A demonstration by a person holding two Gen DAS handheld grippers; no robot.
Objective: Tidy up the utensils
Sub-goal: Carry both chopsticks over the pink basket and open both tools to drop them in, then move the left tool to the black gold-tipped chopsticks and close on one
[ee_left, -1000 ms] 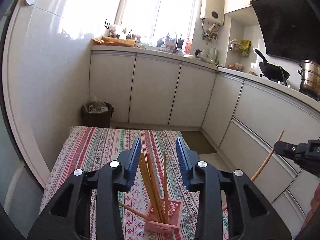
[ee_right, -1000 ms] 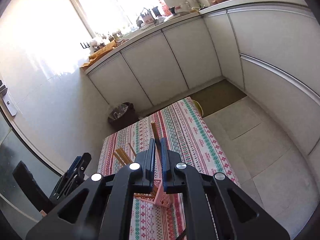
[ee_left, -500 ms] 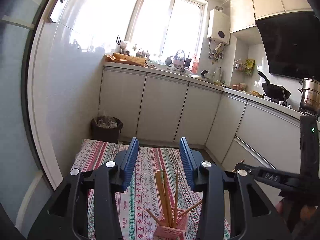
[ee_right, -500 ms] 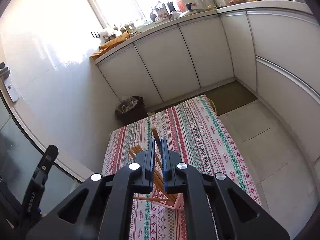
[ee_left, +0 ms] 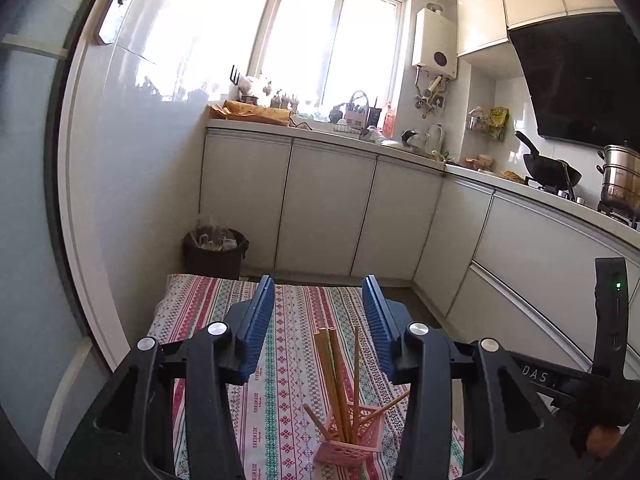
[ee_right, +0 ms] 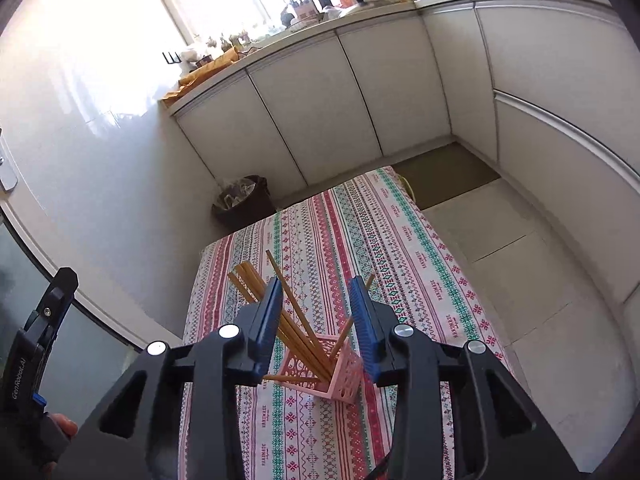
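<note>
Both grippers, left (ee_left: 318,316) and right (ee_right: 316,312), hang with jaws spread apart, gripping nothing. At bottom centre of the frame, wooden chopsticks (ee_left: 340,384) stand in a pink basket (ee_left: 348,446) on a striped tablecloth (ee_left: 280,400).

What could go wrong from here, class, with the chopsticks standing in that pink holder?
1. The chopsticks lean outward in the small pink holder, so a knock from the open right tool above it might tip it.
2. One chopstick leans low over the rim and could slide onto the tablecloth.
</note>
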